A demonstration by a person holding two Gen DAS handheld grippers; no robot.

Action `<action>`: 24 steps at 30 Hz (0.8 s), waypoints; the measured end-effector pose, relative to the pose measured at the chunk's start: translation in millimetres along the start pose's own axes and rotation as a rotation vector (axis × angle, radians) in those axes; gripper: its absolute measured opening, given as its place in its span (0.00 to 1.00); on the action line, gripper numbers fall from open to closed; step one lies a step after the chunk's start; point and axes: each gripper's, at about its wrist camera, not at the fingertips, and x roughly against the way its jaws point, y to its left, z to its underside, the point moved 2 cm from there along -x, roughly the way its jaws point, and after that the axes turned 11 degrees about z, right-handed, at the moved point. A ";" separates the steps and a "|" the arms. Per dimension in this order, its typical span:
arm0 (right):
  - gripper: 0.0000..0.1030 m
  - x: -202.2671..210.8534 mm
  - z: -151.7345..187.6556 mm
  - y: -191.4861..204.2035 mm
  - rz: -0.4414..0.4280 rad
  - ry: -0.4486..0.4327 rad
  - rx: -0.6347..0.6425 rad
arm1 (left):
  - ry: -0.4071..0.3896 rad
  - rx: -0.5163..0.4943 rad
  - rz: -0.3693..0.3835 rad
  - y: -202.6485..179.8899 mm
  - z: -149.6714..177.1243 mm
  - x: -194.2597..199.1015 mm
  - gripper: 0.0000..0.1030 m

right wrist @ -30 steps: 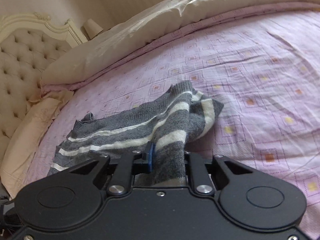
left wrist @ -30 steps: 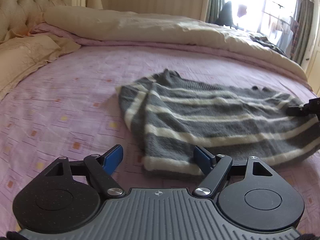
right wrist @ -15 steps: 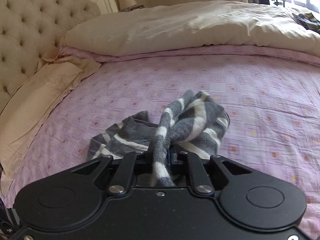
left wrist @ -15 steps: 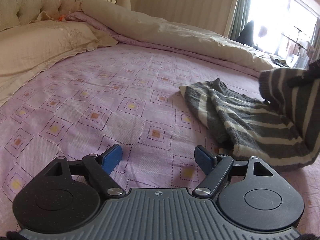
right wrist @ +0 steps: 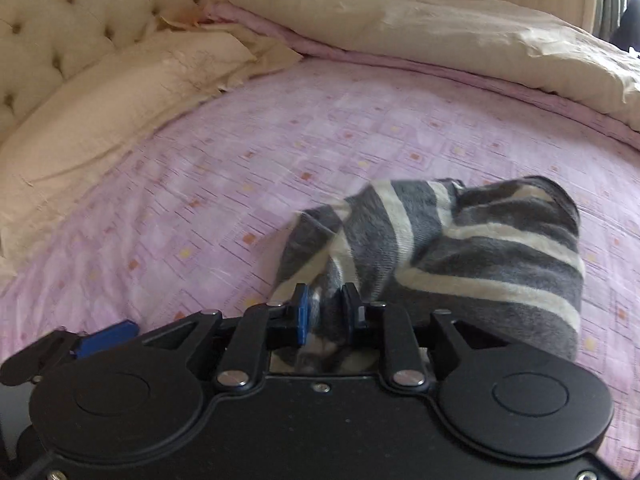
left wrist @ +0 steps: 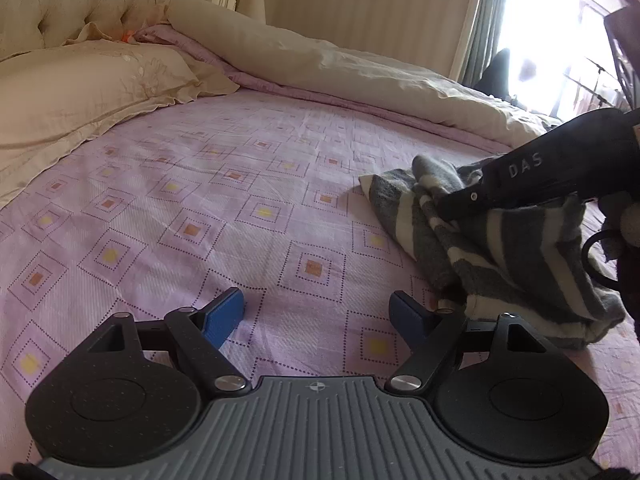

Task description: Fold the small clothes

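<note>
We see the sweater (right wrist: pixel 460 248), grey with cream stripes, lying bunched on the pink sheet (right wrist: pixel 280 140) near the middle of the bed. In the right wrist view its bulk spreads from the right gripper (right wrist: pixel 325 312) out toward the right side of the picture, and the stripes run roughly along that same line, tilting down to the right. One edge is folded up and over itself, so we cannot tell which end is the neck or hem.

Our right gripper has its blue pads (right wrist: pixel 302 312) drawn close together, pinching a gathered fold of the sweater between them. In the left wrist view the same gripper (left wrist: pixel 452 210) comes in from the right, its tip buried in the knit (left wrist: pixel 500 248).

Our left gripper (left wrist: pixel 316 312) has its jaws spread wide over bare sheet (left wrist: pixel 200 200), gripping nothing; its right finger (left wrist: pixel 408 316) sits just beside the sweater's near corner, whether touching we cannot tell.

A pillow (left wrist: pixel 80 92) and a cream duvet (left wrist: pixel 320 64) lie beyond, against the tufted headboard (left wrist: pixel 80 0).
</note>
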 end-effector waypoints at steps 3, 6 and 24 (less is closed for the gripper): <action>0.29 23.4 -1.6 -22.4 -0.120 -0.081 -0.121 | -0.003 0.007 0.005 0.6 0.3 1.0 0.77; 0.37 51.5 -1.3 -50.1 -0.144 -0.161 -0.196 | -0.001 0.004 0.002 -0.4 0.8 1.2 0.77; 0.58 71.3 102.3 42.7 0.144 -0.409 0.516 | 0.111 0.181 0.166 17.4 -58.7 5.6 0.81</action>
